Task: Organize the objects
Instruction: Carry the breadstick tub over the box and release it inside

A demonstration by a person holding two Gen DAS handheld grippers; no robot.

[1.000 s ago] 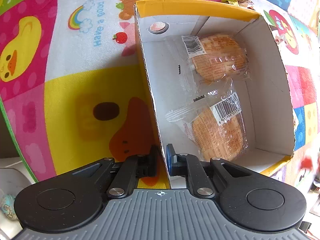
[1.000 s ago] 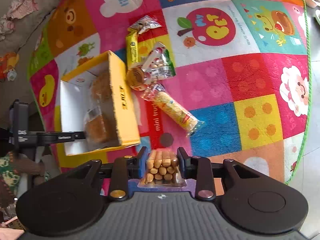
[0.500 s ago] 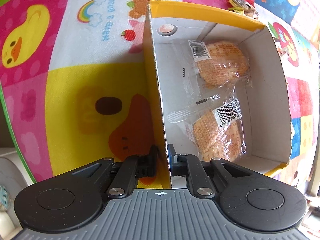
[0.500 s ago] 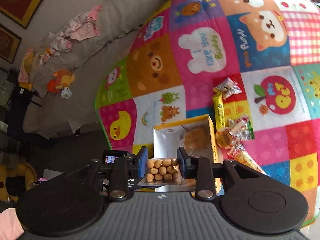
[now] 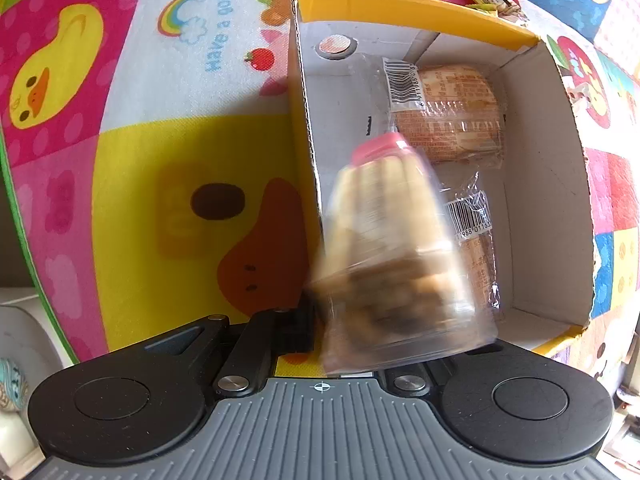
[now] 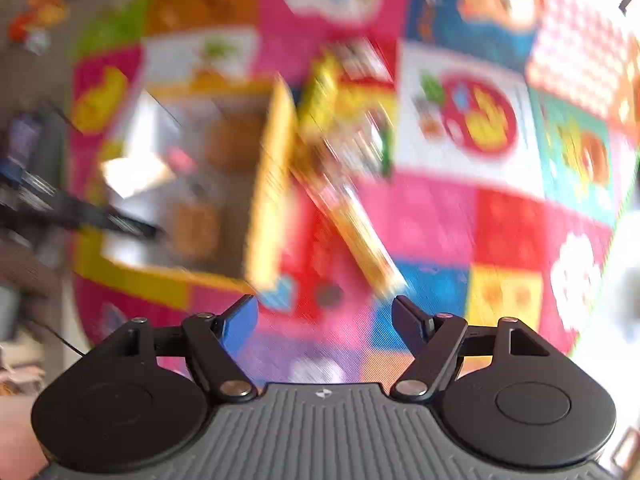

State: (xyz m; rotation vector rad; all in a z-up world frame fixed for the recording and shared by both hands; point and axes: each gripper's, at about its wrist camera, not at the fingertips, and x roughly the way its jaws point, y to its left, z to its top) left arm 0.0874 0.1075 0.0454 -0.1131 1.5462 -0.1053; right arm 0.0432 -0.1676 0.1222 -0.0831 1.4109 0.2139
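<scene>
Two handheld grippers, matching build: grey ribbed bodies, black linkage arms.

Left gripper (image 5: pixel 316 320): grey ribbed housing with a small crosshair mark at centre edge, flanked by round black discs; black link arms fixed with silver screws; right finger hidden. Right gripper (image 6: pixel 325 316): same grey ribbing, crosshair mark, black discs and silver screws; black fingers (image 6: pixel 410 316), the left faced with a blue pad. Bare skin at lower left corner.

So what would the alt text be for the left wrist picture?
A blurred clear cup of biscuit sticks with a pink end drops into a white-lined yellow box that already holds two wrapped cakes. The left gripper grips the box's near wall, on a bright cartoon duck mat.
</scene>
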